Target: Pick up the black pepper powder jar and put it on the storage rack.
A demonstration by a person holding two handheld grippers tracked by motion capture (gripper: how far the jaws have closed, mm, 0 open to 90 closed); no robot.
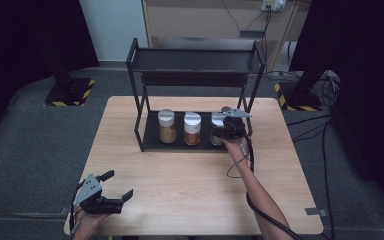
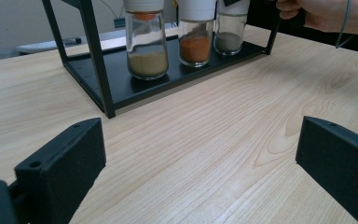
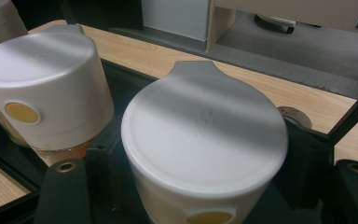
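Observation:
Three glass spice jars with white caps stand in a row on the lower shelf of a black two-tier rack point(image 1: 195, 60). My right gripper point(image 1: 221, 128) reaches in from the front, its jaws close against both sides of the rightmost jar point(image 1: 216, 119), which holds grey powder point(image 2: 228, 39). In the right gripper view its cap point(image 3: 205, 135) sits between the jaws of the right gripper point(image 3: 209, 182). The middle jar point(image 1: 192, 129) holds orange spice and the left jar point(image 1: 167, 126) tan spice. My left gripper point(image 1: 119, 185) rests open near the table's front left corner, its jaws point(image 2: 200, 154) holding nothing.
The wooden table point(image 1: 190, 180) has bare room between the rack and its front edge. The rack's upper shelf overhangs the jars. Cables point(image 1: 325, 150) run across the floor at the right. Striped stand bases point(image 1: 70, 92) sit behind the table.

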